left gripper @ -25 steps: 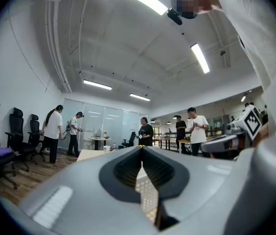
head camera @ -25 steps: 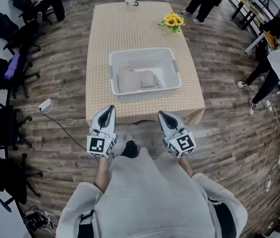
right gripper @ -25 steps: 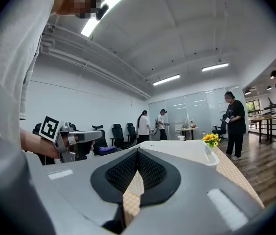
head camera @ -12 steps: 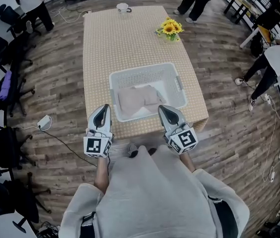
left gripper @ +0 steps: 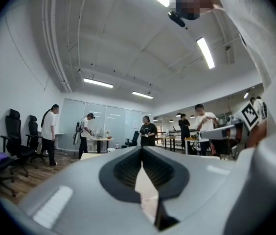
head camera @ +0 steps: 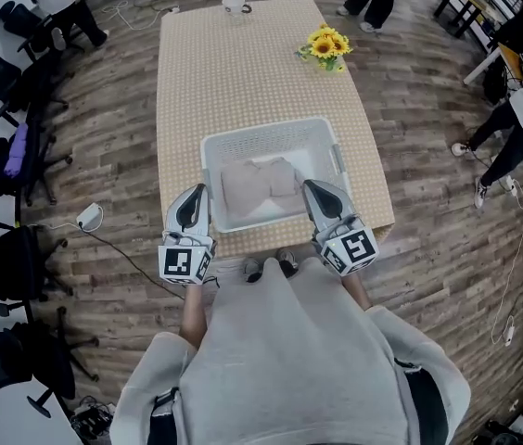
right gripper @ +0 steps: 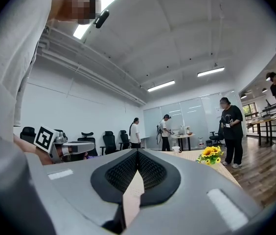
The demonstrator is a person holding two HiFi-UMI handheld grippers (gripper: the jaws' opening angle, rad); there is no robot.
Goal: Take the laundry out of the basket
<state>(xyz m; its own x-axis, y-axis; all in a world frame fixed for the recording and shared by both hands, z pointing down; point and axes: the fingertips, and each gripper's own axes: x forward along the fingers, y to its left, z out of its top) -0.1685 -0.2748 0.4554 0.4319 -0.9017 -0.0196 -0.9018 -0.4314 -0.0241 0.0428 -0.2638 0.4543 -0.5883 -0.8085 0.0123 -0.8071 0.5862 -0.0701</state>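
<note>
A white slatted laundry basket stands on the near end of a table with a beige checked cloth. Folded pale beige and white laundry lies inside it. My left gripper is held just outside the basket's near left corner, its jaws shut and empty. The right gripper sits at the near right corner, over the rim, also shut with nothing in it. In both gripper views the black pads meet, and the jaws point level across the room, above the basket.
A small pot of sunflowers and a white cup stand at the table's far end. Black office chairs line the left side. A cable and adapter lie on the wood floor. People stand at the right and back.
I have stepped closer to the table. Both grippers have moved forward from in front of the table edge to the basket's near corners. Their jaws stayed shut.
</note>
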